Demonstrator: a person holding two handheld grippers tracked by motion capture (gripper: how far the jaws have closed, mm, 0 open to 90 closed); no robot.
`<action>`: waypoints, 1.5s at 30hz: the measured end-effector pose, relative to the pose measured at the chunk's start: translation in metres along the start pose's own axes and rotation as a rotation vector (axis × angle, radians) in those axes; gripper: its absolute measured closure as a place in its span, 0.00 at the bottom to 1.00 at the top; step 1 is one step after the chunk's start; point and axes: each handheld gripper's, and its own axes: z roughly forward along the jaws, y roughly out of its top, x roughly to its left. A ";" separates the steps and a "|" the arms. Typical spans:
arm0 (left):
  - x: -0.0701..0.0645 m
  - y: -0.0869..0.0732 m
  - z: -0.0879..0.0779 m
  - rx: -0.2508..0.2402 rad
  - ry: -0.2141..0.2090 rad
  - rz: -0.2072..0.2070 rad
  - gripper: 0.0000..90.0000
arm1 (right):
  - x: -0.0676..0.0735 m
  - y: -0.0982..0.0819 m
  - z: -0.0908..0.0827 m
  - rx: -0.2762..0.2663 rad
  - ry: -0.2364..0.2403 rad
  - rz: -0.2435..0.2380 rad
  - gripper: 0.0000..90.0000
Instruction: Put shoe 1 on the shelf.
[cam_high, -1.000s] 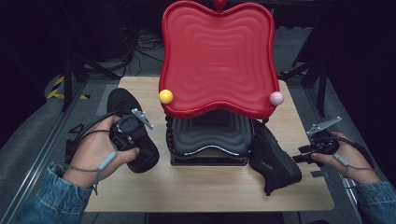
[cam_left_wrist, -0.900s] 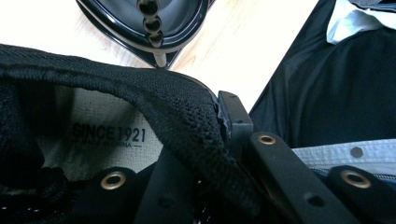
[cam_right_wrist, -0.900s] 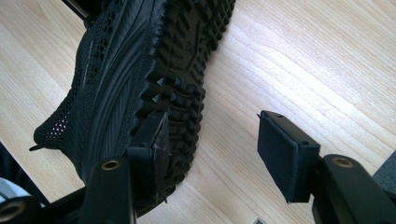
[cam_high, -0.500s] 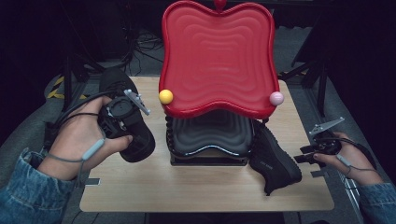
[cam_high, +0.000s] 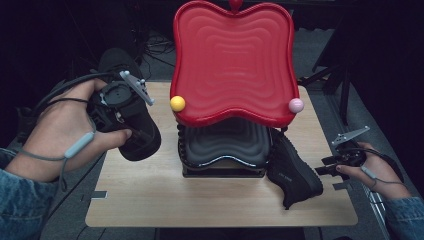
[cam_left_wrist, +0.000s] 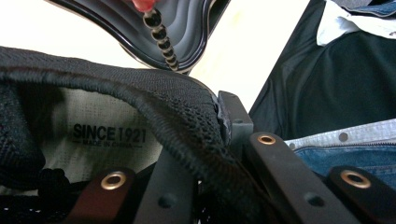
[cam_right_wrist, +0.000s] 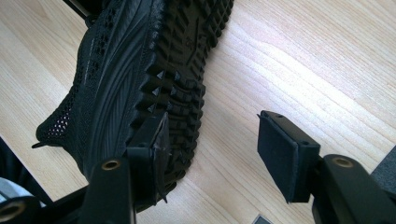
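Right hand-held gripper held low at right table edge, jaws spread wide, nothing between them; in right gripper view, lugged sole of second black shoe seen just ahead of jaws. That shoe laid on its side on table, leaned against black stand. Left hand-held gripper closed on collar of black shoe, shoe lifted clear above left table edge; insole print "SINCE 1921" seen in left gripper view. Red wavy tray carried atop stand, yellow ball and pink ball at its near corners.
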 end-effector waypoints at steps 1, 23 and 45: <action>0.000 0.001 -0.002 -0.001 0.005 0.005 0.95 | 0.000 0.000 0.000 0.000 0.000 0.000 0.49; -0.008 0.031 -0.050 -0.055 0.060 0.103 0.94 | 0.000 0.002 -0.001 -0.008 0.000 0.011 0.49; -0.015 0.091 -0.067 -0.079 0.081 0.221 0.94 | -0.004 0.002 0.005 0.017 -0.001 0.013 0.49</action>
